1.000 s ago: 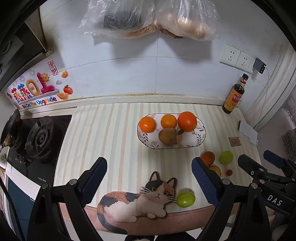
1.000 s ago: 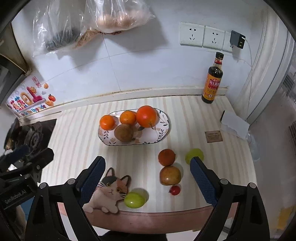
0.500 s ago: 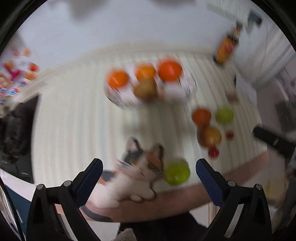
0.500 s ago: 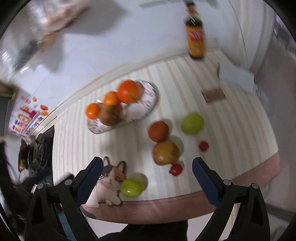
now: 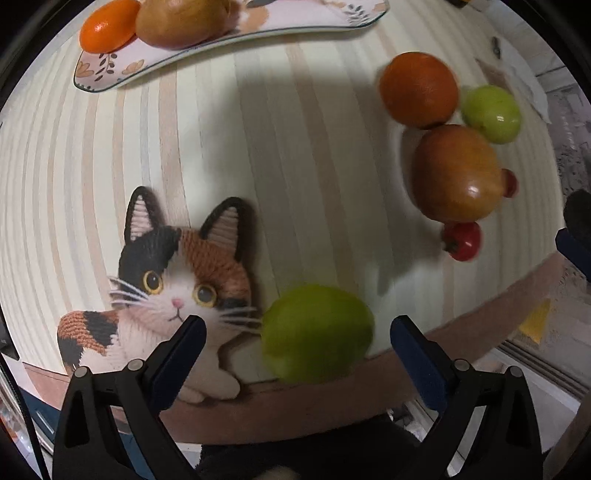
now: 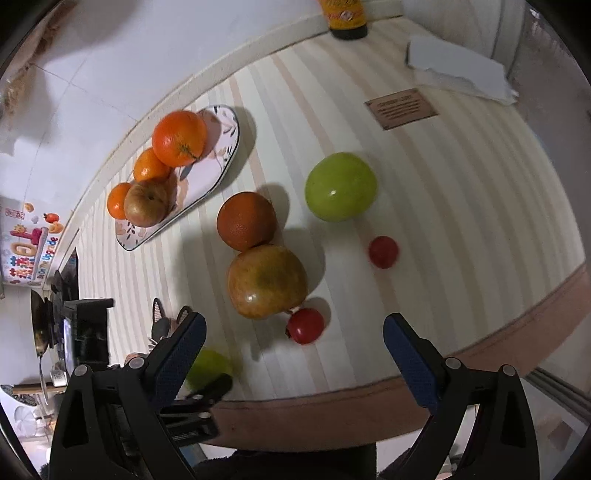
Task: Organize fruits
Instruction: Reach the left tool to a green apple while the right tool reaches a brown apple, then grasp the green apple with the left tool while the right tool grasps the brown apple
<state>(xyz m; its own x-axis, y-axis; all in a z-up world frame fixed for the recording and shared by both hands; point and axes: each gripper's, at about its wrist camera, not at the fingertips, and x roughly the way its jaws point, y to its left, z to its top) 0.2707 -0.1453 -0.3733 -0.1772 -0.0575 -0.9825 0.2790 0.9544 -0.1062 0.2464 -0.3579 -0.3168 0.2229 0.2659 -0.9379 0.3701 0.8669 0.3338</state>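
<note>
My left gripper (image 5: 295, 332) is open around a green fruit (image 5: 317, 332) at the counter's front edge, beside a cat mat (image 5: 173, 280). To the right lie an orange (image 5: 419, 88), a second green fruit (image 5: 493, 112), a yellow-red apple (image 5: 456, 173) and a small red fruit (image 5: 463, 240). The floral plate (image 5: 110, 70) holds oranges and a brown fruit. My right gripper (image 6: 293, 332) is open, low over a small red fruit (image 6: 306, 325) in front of the apple (image 6: 266, 280). The plate (image 6: 225, 147) is at the back left in that view.
A sauce bottle (image 6: 345, 18), a white paper (image 6: 458, 70) and a brown card (image 6: 402, 108) are at the back right. A gas stove (image 6: 62, 288) is at the left. The counter's brown front edge (image 6: 369, 398) runs close below both grippers.
Both grippers have dropped and moved forward toward the counter. The left now brackets the front green fruit; the right hangs over the apple and small red fruits.
</note>
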